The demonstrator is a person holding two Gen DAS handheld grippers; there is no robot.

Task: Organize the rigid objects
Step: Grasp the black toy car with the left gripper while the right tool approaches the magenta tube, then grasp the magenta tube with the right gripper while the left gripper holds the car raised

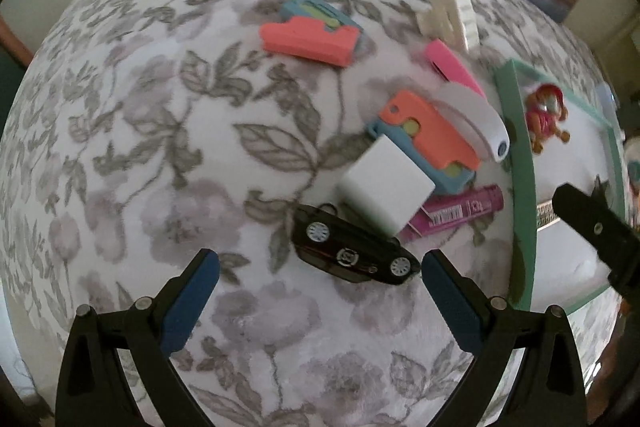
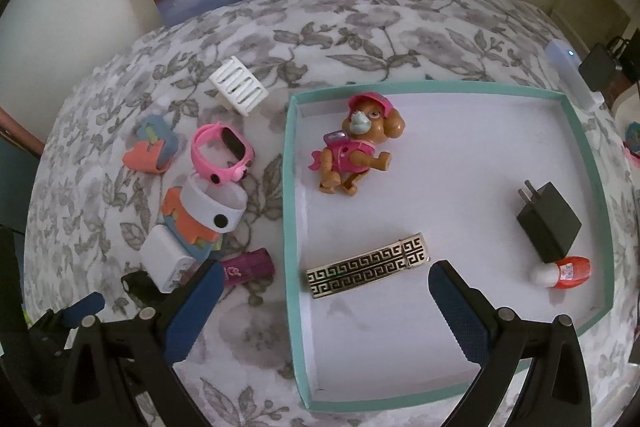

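Grey floral cloth, soft and a bit fuzzy, covers the surface [image 2: 360,23]. The left claw [image 1: 320,267] is spread wide with nothing in it, its ribbed blue pads hovering near a glossy black toy car [image 1: 352,251] lying on its side. Just past the car sits a smooth white charger cube [image 1: 386,189], touching a purple tube [image 1: 460,211]. The right claw [image 2: 326,279] is wide and empty too, over a teal-rimmed cardboard tray [image 2: 289,187] holding a plastic pup figure [image 2: 356,147], a metallic Greek-key bracelet [image 2: 366,265], a matte black plug [image 2: 550,223] and a red-and-white capsule [image 2: 564,271] touching it.
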